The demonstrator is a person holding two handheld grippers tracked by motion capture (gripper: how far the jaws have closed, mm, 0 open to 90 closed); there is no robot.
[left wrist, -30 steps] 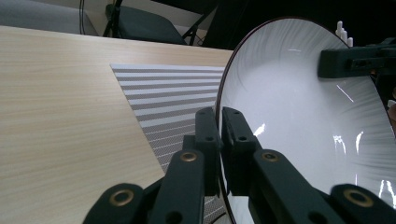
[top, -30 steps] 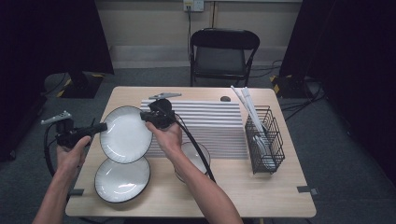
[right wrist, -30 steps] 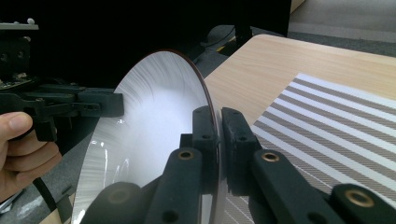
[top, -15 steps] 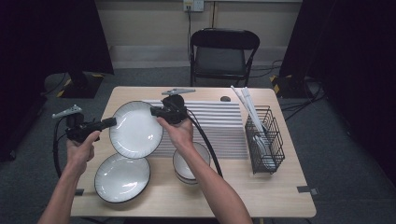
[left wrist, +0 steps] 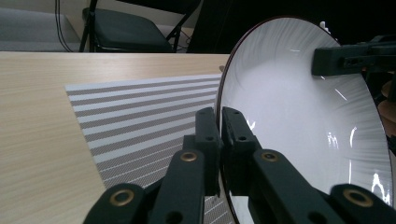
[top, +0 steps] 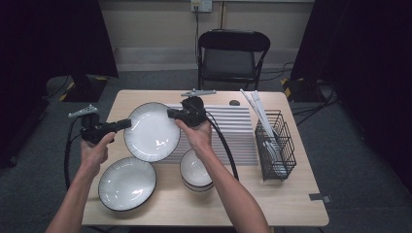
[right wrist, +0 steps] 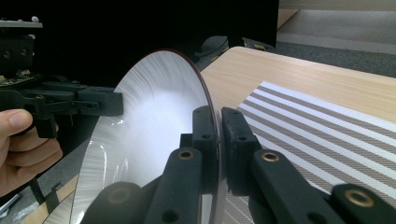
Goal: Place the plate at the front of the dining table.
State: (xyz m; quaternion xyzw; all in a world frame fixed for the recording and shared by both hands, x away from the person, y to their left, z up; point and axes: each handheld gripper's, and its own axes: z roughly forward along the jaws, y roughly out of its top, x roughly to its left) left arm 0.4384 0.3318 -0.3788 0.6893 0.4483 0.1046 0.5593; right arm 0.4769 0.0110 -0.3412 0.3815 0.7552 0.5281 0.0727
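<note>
A white plate (top: 152, 131) is held tilted above the table (top: 272, 204), clamped at its 9 o'clock rim by the left gripper (top: 125, 124) and at its 2 o'clock rim by the right gripper (top: 171, 114); both sets of jaws are seen clenched on the rim in the gripper views. A striped mat (top: 233, 133) is spread under and at 3 o'clock of the plate. A second plate (top: 127, 183) lies flat at 7 o'clock, near the table's front-left edge. A stack of bowls (top: 196, 171) sits at 5 o'clock, partly covered by the right forearm (top: 228, 189). A wire basket (top: 277, 145) with utensils stands at 3 o'clock, well apart, near the right edge. A black chair (top: 232, 56) stands beyond the far edge at 12 o'clock. Bare mat is left open between plate and basket; bare wood is seen along the front and far edges.
</note>
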